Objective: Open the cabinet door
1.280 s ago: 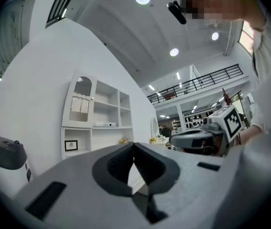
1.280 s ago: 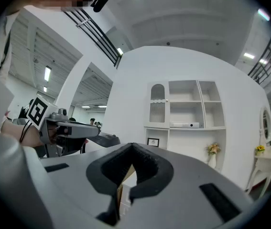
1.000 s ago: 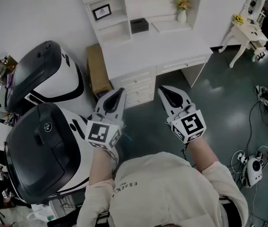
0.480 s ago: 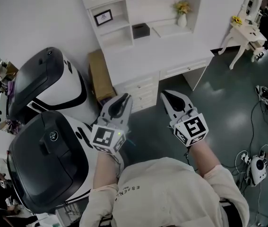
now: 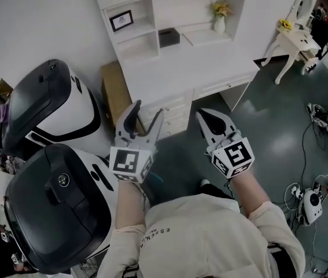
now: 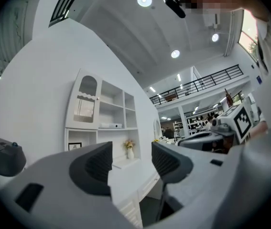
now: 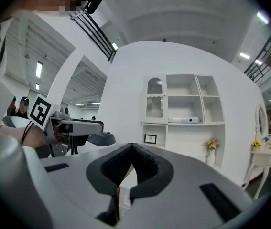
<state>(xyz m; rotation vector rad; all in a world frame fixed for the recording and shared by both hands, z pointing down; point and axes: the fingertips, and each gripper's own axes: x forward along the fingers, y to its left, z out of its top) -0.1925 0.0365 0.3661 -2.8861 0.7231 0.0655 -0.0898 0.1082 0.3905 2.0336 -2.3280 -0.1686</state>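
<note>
The cabinet door [image 6: 86, 101], white and arch-topped with a striped pane, sits at the upper left of the smooth white hutch [image 6: 124, 109], well ahead of and above both grippers. The left gripper [image 6: 131, 161] is opening its ribbed dark pads [image 6: 97, 165], with nothing between them. The right gripper [image 7: 132, 149] has its pads [image 7: 121, 168] pressed together, empty.
</note>
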